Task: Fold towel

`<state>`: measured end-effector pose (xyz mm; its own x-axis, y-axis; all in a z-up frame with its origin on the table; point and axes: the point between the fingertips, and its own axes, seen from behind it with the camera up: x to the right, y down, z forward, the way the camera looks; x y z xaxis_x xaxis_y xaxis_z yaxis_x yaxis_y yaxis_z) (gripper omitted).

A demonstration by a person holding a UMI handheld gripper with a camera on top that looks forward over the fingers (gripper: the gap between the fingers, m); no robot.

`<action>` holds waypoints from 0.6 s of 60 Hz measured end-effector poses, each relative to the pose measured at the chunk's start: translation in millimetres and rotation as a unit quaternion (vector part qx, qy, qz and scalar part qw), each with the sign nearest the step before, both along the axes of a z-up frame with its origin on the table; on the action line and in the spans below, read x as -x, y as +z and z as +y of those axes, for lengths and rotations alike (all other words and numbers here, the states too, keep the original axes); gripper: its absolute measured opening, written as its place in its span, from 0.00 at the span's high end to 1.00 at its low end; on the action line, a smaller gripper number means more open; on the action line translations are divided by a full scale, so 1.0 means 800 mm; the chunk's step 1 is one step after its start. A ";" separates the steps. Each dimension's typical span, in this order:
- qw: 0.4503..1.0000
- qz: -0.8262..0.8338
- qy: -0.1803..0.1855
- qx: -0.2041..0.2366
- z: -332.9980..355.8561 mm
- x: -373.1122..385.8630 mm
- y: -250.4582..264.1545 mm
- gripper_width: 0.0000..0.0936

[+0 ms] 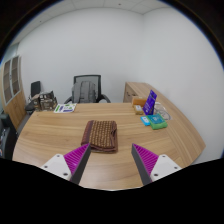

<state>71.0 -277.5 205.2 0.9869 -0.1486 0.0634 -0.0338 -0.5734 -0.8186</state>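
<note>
A brown towel (100,135) lies folded in a rough rectangle on the wooden table (60,130), just beyond my fingers and slightly toward the left one. My gripper (112,158) hovers above the table's near part. Its two fingers, with magenta pads (76,157), stand wide apart and hold nothing. Bare table wood shows between them.
A blue box (151,101) and small teal items (155,122) sit at the table's far right. Papers and dark items (42,101) lie at the far left. A black office chair (87,90) stands behind the table by the white wall.
</note>
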 end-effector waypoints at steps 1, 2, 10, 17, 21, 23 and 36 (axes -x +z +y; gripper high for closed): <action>1.000 0.000 -0.001 -0.002 -0.007 0.003 0.004 0.08; 1.000 -0.001 -0.002 -0.005 -0.015 0.008 0.008 0.08; 1.000 -0.010 -0.007 -0.012 -0.061 0.026 0.031 0.08; 1.000 -0.017 -0.005 -0.018 -0.088 0.037 0.043 0.08; 1.000 -0.018 -0.004 -0.021 -0.099 0.041 0.049 0.08; 1.000 -0.017 -0.004 -0.022 -0.104 0.043 0.050 0.08; 0.999 -0.022 0.004 -0.028 -0.119 0.059 0.058 0.08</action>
